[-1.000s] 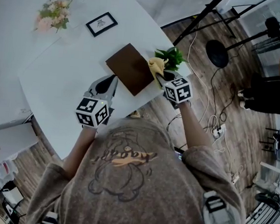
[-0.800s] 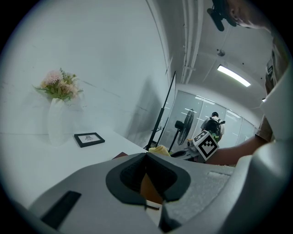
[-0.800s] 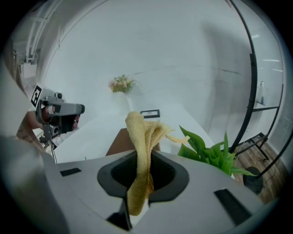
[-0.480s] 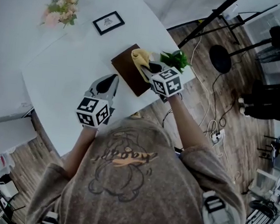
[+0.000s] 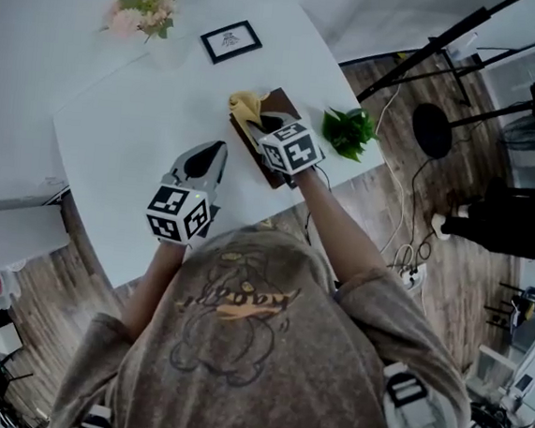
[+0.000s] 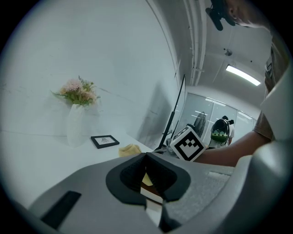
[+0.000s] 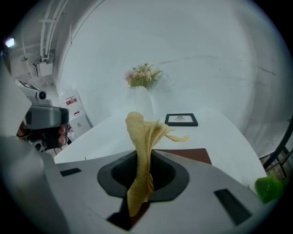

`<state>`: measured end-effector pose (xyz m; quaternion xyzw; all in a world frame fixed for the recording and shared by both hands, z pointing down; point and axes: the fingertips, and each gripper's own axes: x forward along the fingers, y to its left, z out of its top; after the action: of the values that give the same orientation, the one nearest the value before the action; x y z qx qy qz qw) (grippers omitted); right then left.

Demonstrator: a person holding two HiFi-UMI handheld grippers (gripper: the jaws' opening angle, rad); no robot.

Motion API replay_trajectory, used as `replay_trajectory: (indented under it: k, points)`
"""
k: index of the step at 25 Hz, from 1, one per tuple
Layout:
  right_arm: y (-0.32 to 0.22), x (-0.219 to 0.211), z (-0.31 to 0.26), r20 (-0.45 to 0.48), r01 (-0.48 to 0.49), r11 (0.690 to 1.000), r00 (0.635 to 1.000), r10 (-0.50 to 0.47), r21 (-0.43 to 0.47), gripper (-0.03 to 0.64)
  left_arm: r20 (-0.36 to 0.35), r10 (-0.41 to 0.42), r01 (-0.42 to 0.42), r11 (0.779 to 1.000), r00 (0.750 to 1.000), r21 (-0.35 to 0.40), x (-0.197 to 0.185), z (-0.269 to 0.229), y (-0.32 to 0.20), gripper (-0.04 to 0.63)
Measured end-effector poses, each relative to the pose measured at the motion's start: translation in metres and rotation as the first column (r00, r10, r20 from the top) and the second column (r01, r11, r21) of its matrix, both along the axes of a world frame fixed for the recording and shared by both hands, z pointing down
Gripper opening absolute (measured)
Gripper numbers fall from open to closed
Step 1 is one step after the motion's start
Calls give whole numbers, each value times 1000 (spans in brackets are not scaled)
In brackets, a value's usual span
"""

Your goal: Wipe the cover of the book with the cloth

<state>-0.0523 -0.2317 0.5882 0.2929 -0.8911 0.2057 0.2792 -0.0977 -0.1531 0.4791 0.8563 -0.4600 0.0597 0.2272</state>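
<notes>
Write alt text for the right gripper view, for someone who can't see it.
The right hand-held gripper is shut on a yellow cloth, which stands up from its jaws over a brown book on a white table. Farther back are a small framed picture and pink flowers.

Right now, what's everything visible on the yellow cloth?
The yellow cloth is thin, soft, finely textured fabric, bunched into a crumpled twist. The right gripper is shut on its lower part. A short end pokes back toward the camera, and the rest stands up past the jaws with a thin tail flopping right. In the head view it sits over the far-left edge of the flat brown book on the white table. Contact with the cover can't be told.
</notes>
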Motion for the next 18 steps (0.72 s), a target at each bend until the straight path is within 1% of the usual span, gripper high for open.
replay_trajectory:
  k: [3,6,13,18]
  points:
    - [-3,-9,12,-43,9,1000,999,-9,-7,61,-1,-7,7,1000,1000,-2,-3,2,-1,3]
    - [-1,-9,26,-80,21,1000,997,-22,-21,61,-4,-8,8,1000,1000,-5,-3,3,-3,3]
    - [4,2,29,-78,12,1000,997,-13,-18,61,-7,10,-10,1000,1000,-8,4,4,-6,3]
    - [14,21,29,-76,-10,1000,997,9,-20,61,-4,43,-43,999,999,-13,15,6,-5,3]
